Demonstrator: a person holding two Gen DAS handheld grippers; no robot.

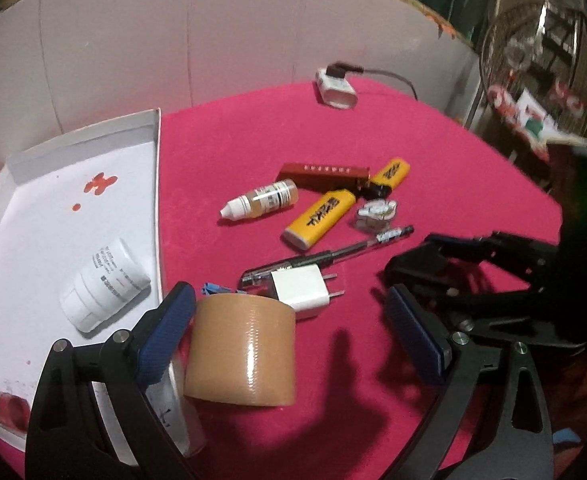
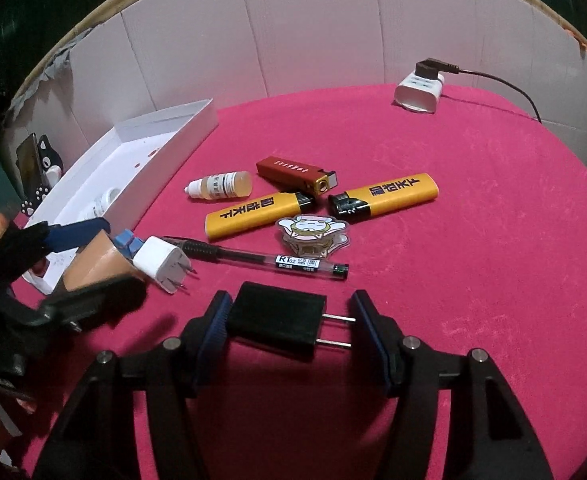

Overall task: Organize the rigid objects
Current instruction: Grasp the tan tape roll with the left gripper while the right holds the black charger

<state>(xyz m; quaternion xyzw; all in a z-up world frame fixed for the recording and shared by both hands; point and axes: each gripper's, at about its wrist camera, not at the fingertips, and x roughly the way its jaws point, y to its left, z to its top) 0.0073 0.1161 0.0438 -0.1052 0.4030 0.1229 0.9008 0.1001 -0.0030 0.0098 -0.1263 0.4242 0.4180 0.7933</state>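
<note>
My left gripper [image 1: 289, 328] is open around a tan tape roll [image 1: 241, 352] that stands on the red cloth next to the white box [image 1: 17, 264]. Its left finger touches the roll; the right finger stands apart. A white pill bottle [image 1: 101, 284] lies in the box. My right gripper [image 2: 289, 336] holds a black plug adapter [image 2: 277, 320] between its fingers; the left pad touches its body and the prongs reach toward the right pad. A white plug adapter [image 1: 301, 288] and a blue clip [image 1: 213, 289] lie behind the roll.
On the cloth lie a pen [image 2: 265, 261], two yellow lighters [image 2: 253, 212] [image 2: 389, 196], a red lighter [image 2: 293, 174], a dropper bottle [image 2: 219, 186], a cartoon charm [image 2: 313, 232] and a corded white charger [image 2: 419, 90]. A white wall runs behind.
</note>
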